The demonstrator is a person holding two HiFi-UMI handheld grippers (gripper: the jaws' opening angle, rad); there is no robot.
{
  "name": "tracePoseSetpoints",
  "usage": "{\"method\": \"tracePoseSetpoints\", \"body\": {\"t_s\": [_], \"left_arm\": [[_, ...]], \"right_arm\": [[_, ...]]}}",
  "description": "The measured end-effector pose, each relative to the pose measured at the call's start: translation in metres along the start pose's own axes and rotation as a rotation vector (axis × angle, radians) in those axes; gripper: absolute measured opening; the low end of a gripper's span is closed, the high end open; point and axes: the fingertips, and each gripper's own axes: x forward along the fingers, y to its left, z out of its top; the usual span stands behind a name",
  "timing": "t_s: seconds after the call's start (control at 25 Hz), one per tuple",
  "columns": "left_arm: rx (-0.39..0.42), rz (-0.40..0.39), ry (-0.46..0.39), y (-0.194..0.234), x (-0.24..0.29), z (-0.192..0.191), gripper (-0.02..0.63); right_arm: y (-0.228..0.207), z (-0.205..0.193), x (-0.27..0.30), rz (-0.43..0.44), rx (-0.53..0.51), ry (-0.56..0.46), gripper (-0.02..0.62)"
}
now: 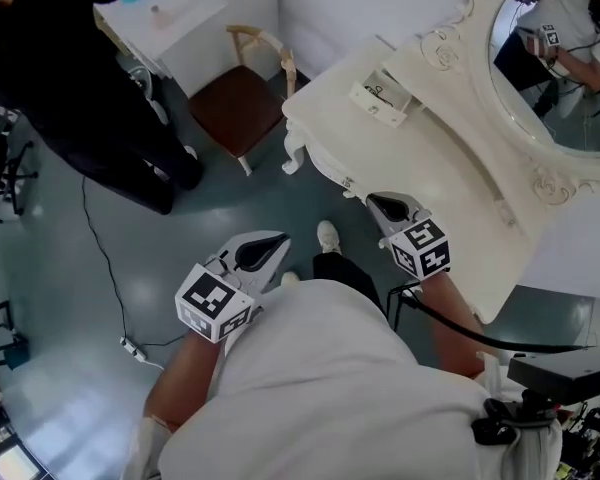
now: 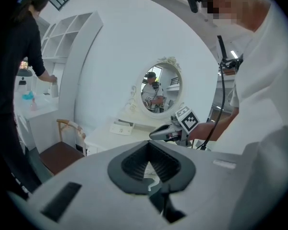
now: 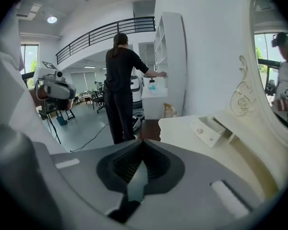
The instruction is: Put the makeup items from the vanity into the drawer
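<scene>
The white vanity [image 1: 450, 168] stands at the right with its oval mirror [image 1: 570, 58]. A small open drawer [image 1: 380, 96] sits on the vanity top near its far end; it also shows as the drawer [image 3: 209, 131] in the right gripper view. I see no makeup items on the top or in the drawer. My left gripper [image 1: 265, 250] hovers over the floor in front of the vanity, shut and holding nothing. My right gripper [image 1: 388, 208] is at the vanity's front edge, also shut and holding nothing. Both pairs of jaws meet, left gripper [image 2: 148, 169] and right gripper [image 3: 137, 178].
A wooden chair [image 1: 235, 103] with a brown seat stands left of the vanity. A person in black [image 1: 100, 88] stands at a white shelf unit [image 1: 170, 13] beyond it. A cable [image 1: 105, 268] runs across the grey floor. A camera rig [image 3: 55, 90] stands far left.
</scene>
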Motion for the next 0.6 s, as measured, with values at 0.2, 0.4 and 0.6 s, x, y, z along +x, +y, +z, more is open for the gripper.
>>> {"method": "tracePoseSetpoints", "body": {"t_s": [0.2, 0.4, 0.6], "left_arm": [[0.011, -0.038, 0.005, -0.018, -0.012, -0.019, 0.003], [0.020, -0.062, 0.005, -0.035, -0.020, -0.032, 0.003], [0.039, -0.081, 0.013, -0.051, -0.023, -0.041, 0.003]], "right_arm": [[0.039, -0.018, -0.020, -0.010, 0.013, -0.015, 0.002], [0.071, -0.031, -0.035, -0.010, 0.019, -0.027, 0.002], [0.089, -0.041, -0.048, -0.013, 0.020, -0.039, 0.002]]}}
